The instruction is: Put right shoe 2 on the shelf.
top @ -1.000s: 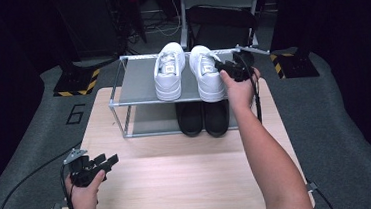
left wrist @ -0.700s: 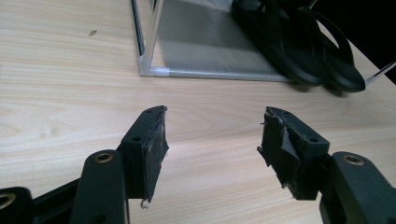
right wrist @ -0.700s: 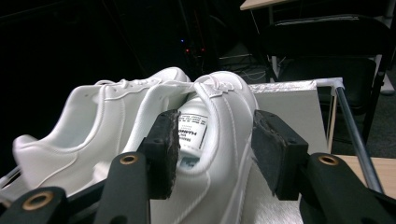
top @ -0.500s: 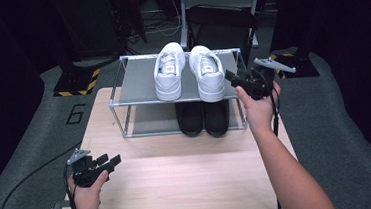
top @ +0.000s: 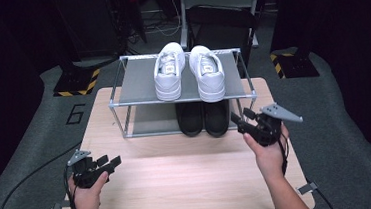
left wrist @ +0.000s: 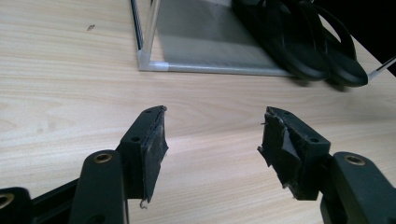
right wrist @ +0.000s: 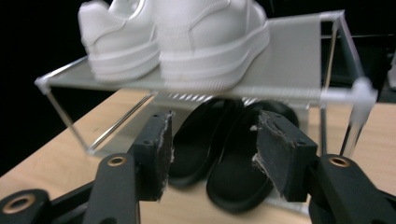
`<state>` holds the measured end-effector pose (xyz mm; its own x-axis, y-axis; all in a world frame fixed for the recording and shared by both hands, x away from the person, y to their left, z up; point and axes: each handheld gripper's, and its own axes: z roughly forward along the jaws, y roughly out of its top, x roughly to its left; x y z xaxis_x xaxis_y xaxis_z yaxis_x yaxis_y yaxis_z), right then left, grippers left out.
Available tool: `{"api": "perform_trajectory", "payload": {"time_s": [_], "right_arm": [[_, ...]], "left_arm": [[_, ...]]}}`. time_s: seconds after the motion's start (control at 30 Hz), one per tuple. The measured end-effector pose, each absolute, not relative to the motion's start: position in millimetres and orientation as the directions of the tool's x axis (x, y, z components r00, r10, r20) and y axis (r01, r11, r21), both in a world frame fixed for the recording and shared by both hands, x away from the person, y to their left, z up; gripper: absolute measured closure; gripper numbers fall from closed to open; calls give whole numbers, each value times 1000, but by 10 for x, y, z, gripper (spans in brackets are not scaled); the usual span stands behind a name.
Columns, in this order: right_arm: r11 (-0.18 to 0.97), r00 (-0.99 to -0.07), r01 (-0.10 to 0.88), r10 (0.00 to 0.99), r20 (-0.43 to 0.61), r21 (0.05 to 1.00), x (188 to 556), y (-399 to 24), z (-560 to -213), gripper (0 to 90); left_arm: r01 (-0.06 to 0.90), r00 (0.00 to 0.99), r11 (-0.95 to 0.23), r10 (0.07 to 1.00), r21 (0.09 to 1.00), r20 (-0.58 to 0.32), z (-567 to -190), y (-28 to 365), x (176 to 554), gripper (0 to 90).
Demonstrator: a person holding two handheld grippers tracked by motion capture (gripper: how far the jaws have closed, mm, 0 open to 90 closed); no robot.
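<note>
High view, nearest first: the left gripper (top: pixel 105 164) rests over the near left of the worktop (top: pixel 179 180), its fingers parted with nothing between them; in the left gripper view only bare wood lies between the pads. The right gripper (top: pixel 241 120) sits farther in, at the right front corner of the shoe rack (top: pixel 183 98). Its fingers have just been opening and now stand wide apart, empty.

Right gripper view shows what matters for the next move: the black slippers (right wrist: pixel 224 144) lie straight ahead of the fingers (right wrist: pixel 161 149), on the rack's lower level, side by side, with their long axes running front to back and their near ends turned toward the person. The gap between the fingers roughly frames the pair. The right hand is clearly the nearer one; the left is well apart from the rack.

Above them, on the top shelf, the white sneakers (top: pixel 188 74) stand as a pair, also lengthwise front to back. I judge that the slippers are the likely next pick, though the low shelf leaves little headroom.
</note>
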<state>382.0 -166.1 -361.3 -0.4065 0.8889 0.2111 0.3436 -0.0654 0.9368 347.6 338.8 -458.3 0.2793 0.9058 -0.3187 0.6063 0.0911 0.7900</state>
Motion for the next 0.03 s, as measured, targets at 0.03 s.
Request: {"api": "perform_trajectory", "payload": {"time_s": [0.03], "right_arm": [[-59,-420,351,882,213,935,3748,-1666,-3711,449]], "left_arm": [[608,286,80,906,790,-312,-4586,3387,3479,388]]}}
